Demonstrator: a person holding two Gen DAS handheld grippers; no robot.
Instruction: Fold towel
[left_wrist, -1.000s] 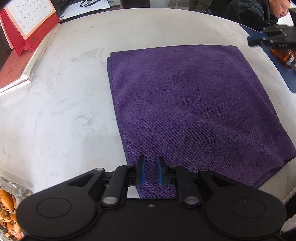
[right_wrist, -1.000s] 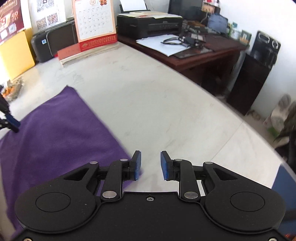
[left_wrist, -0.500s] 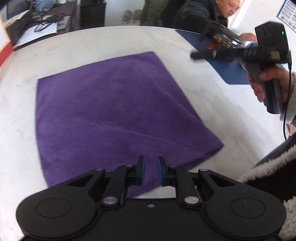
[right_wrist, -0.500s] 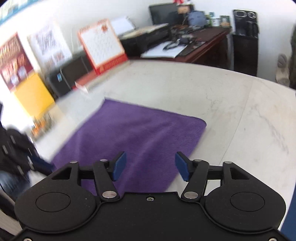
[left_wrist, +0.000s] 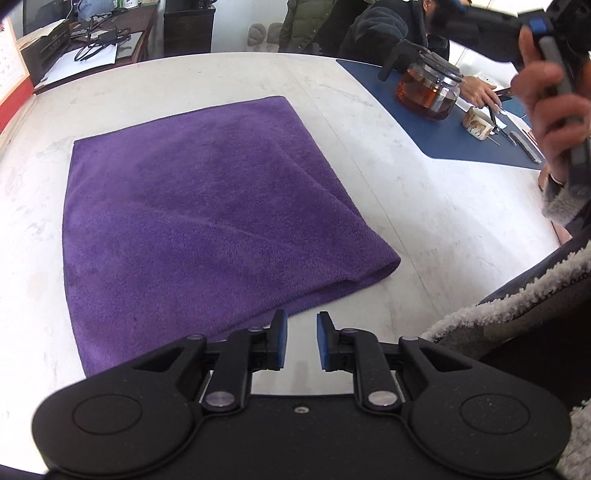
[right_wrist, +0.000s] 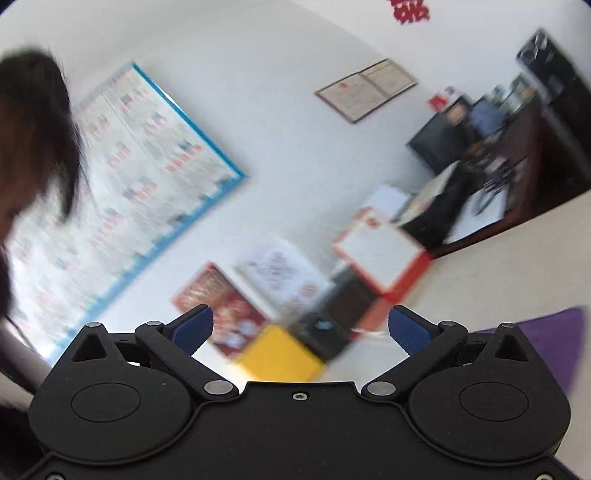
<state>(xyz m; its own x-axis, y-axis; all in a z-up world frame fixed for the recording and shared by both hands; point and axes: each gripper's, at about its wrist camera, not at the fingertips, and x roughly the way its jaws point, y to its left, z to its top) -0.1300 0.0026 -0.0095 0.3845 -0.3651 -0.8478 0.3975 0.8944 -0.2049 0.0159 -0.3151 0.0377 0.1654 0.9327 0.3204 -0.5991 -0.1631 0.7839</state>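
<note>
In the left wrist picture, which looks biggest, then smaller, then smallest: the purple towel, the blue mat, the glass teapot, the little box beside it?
1. purple towel
2. blue mat, though it lies farther off and is partly cut off
3. glass teapot
4. little box

Looks like a small office. There's a dark wooden desk (left_wrist: 92, 40) at the far left piled with papers and cables, and a printer (left_wrist: 44, 51) beside it. The walls have a big blue-edged chart (right_wrist: 147, 184), a framed certificate (right_wrist: 365, 90) and posters (right_wrist: 221, 306). A desk calendar (right_wrist: 380, 258) sits on the white marble table (left_wrist: 424, 206), with a glass teapot (left_wrist: 428, 88) far right.
</note>
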